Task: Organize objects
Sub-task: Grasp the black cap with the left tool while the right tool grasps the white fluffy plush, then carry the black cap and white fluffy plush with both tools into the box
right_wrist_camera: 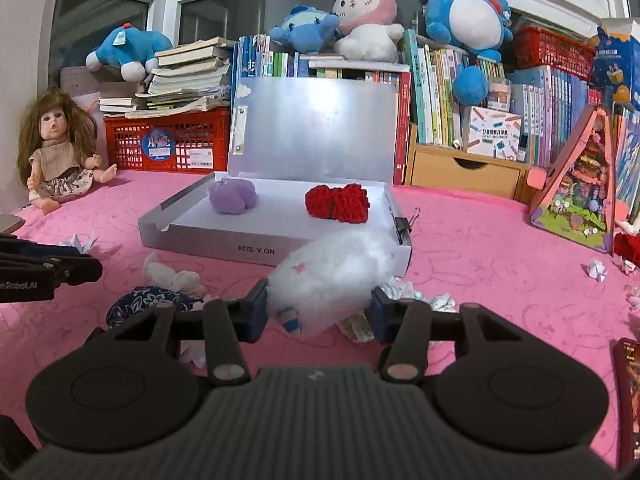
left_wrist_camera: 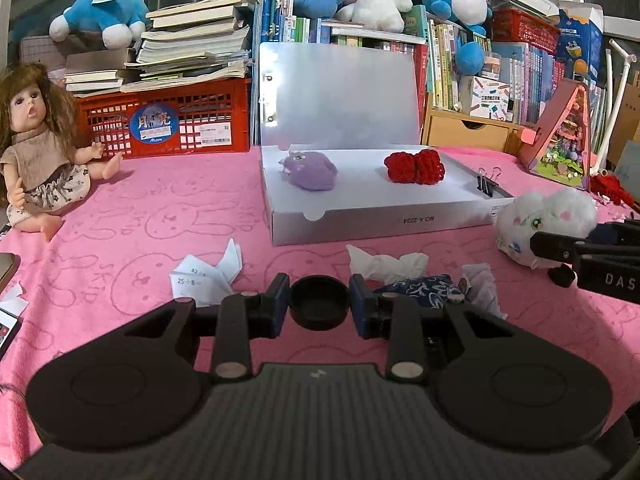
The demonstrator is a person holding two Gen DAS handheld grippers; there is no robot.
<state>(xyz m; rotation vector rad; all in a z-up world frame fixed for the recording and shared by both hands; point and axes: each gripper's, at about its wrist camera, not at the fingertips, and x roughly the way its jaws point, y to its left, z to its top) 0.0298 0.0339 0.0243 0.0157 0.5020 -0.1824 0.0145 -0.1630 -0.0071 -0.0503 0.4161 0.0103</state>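
Observation:
An open white box (left_wrist_camera: 384,218) (right_wrist_camera: 208,236) lies on the pink cloth, lid up. Inside it are a purple plush (left_wrist_camera: 310,170) (right_wrist_camera: 234,196) and a red knitted piece (left_wrist_camera: 416,166) (right_wrist_camera: 338,202). My left gripper (left_wrist_camera: 319,304) is shut on a round black lid (left_wrist_camera: 319,300), low over the cloth in front of the box. My right gripper (right_wrist_camera: 318,308) is shut on a white fluffy plush (right_wrist_camera: 332,276), held by the box's front right corner. That plush also shows in the left wrist view (left_wrist_camera: 544,216).
Crumpled tissues (left_wrist_camera: 384,264), a folded maths paper (left_wrist_camera: 208,276) and a blue patterned cloth (left_wrist_camera: 420,290) (right_wrist_camera: 148,300) lie in front of the box. A binder clip (left_wrist_camera: 486,184) sits on the box's right rim. A doll (left_wrist_camera: 36,144), red crate (left_wrist_camera: 168,120), books and a pink toy house (right_wrist_camera: 576,192) line the back.

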